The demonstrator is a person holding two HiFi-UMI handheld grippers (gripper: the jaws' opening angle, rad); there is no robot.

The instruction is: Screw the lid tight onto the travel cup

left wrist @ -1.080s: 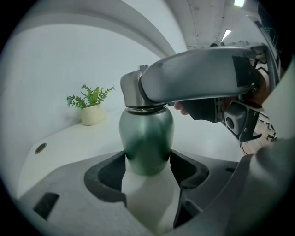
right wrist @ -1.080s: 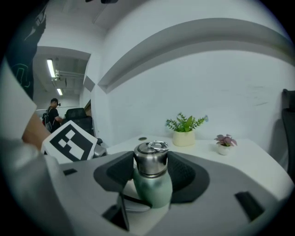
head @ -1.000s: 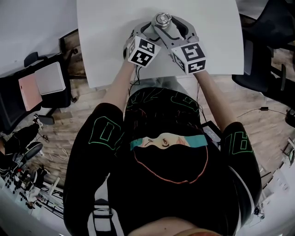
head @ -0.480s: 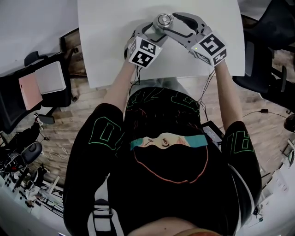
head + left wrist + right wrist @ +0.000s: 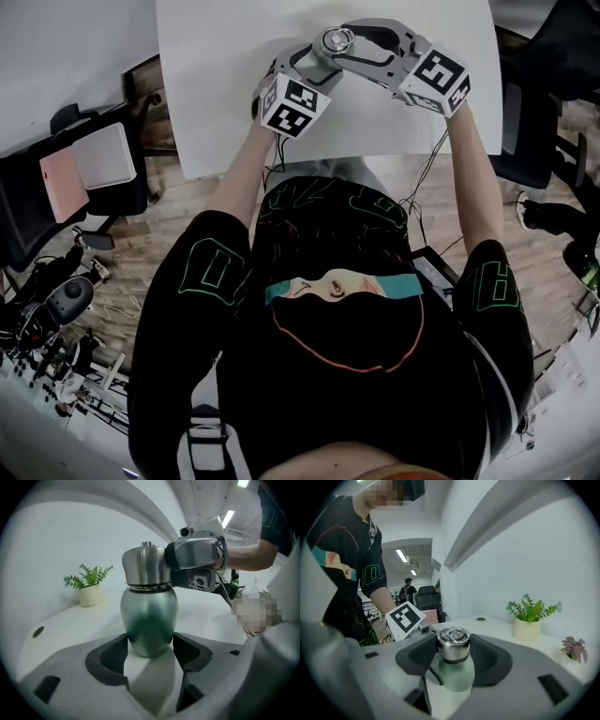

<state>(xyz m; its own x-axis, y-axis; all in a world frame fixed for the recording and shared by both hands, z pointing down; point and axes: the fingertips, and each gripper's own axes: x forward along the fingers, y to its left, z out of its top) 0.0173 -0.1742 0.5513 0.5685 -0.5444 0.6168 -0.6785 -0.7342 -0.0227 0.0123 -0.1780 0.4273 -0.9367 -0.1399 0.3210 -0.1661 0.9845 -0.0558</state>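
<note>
Near the white table's (image 5: 206, 112) far edge, the head view has the left gripper (image 5: 315, 59) and right gripper (image 5: 345, 42) meeting at the steel lid (image 5: 336, 39). Left gripper view: its jaws clamp the upright green travel cup (image 5: 149, 618) low on its body. Right gripper view: its jaws, just closing, pinch the lid atop the cup. A potted plant (image 5: 528, 620) stands beyond the cup.

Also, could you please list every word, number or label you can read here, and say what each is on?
"0", as it seems: green outlined figure on the person's left sleeve; the figure on the right sleeve is unclear.
Small print low on the travel cup: too small to read.
Marker cubes: black-and-white patterns only, no letters.
</note>
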